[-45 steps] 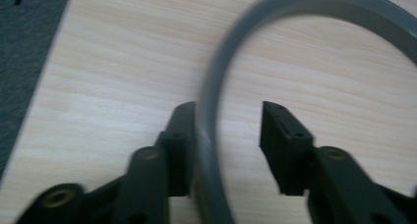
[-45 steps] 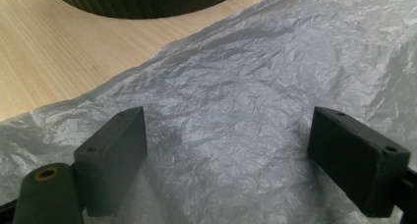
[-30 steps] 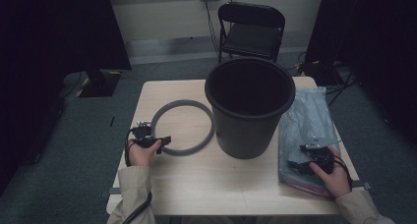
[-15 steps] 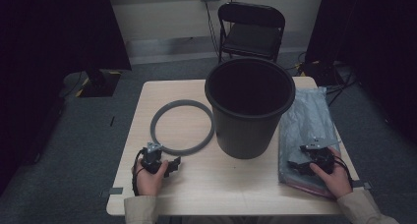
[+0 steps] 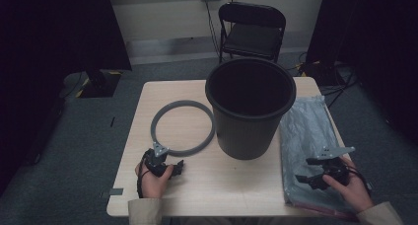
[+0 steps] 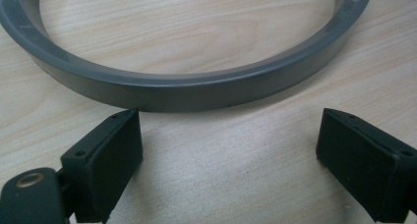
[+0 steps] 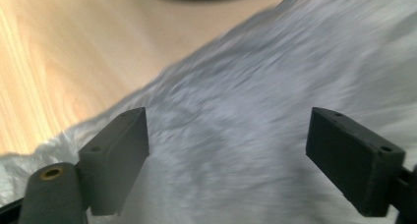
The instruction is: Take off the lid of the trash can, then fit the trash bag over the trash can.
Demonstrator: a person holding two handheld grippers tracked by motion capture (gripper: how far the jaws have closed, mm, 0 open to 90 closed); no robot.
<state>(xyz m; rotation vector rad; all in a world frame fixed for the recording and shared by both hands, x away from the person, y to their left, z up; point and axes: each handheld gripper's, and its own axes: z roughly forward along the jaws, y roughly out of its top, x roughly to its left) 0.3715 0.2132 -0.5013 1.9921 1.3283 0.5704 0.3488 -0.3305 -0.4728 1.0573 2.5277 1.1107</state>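
Observation:
A black bucket (image 5: 250, 106) stands upright in the middle of the wooden table (image 5: 236, 180). To its left lies a flat grey ring (image 5: 182, 127). My left gripper (image 5: 167, 165) rests low at the ring's near edge, open, with the ring (image 6: 187, 89) just beyond its jaws. A grey plastic bag (image 5: 308, 141) lies flat to the right of the bucket. My right gripper (image 5: 311, 177) hovers open over the near part of the bag (image 7: 275, 111), with nothing between its jaws.
A black folding chair (image 5: 251, 30) stands behind the table. Cables lie on the floor at the back right (image 5: 325, 69). Dark curtains hang on both sides. The table's near edge (image 5: 197, 214) is close to both hands.
My left gripper has moved toward the near table edge and to the right, ending at the ring's near side. The right gripper has barely shifted over the bag.

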